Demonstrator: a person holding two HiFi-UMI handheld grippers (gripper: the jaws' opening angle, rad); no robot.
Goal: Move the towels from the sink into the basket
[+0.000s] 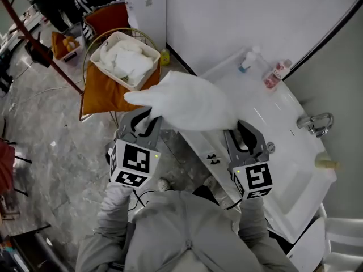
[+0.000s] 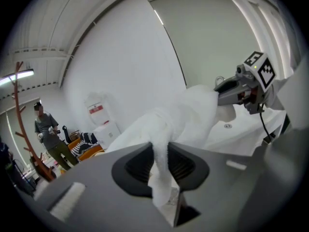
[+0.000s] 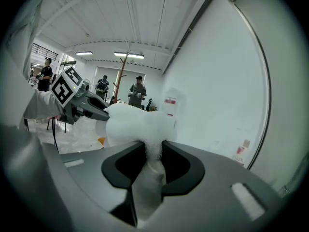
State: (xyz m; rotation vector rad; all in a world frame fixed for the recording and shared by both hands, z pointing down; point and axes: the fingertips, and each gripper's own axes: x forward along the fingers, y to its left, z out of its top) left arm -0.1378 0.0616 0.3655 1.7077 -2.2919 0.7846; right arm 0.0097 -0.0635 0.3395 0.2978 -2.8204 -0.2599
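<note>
A white towel [image 1: 187,101] hangs in the air between both grippers, over the left end of the white sink [image 1: 295,180]. My left gripper [image 1: 146,117] is shut on the towel's left end [image 2: 161,144]. The right gripper [image 1: 238,126] is shut on its right end [image 3: 152,144]. Fabric is pinched between both pairs of jaws. The basket [image 1: 109,43], white with several towels inside, sits on an orange-draped stand at the upper left, beyond the towel. In the left gripper view the right gripper [image 2: 227,93] shows across the towel.
On the sink's back edge stand a pump bottle [image 1: 248,59] and a red-labelled bottle [image 1: 276,72]; a chrome faucet [image 1: 316,122] is at the right. A red rack pole [image 1: 39,44] crosses the upper left. People stand far off [image 3: 137,93].
</note>
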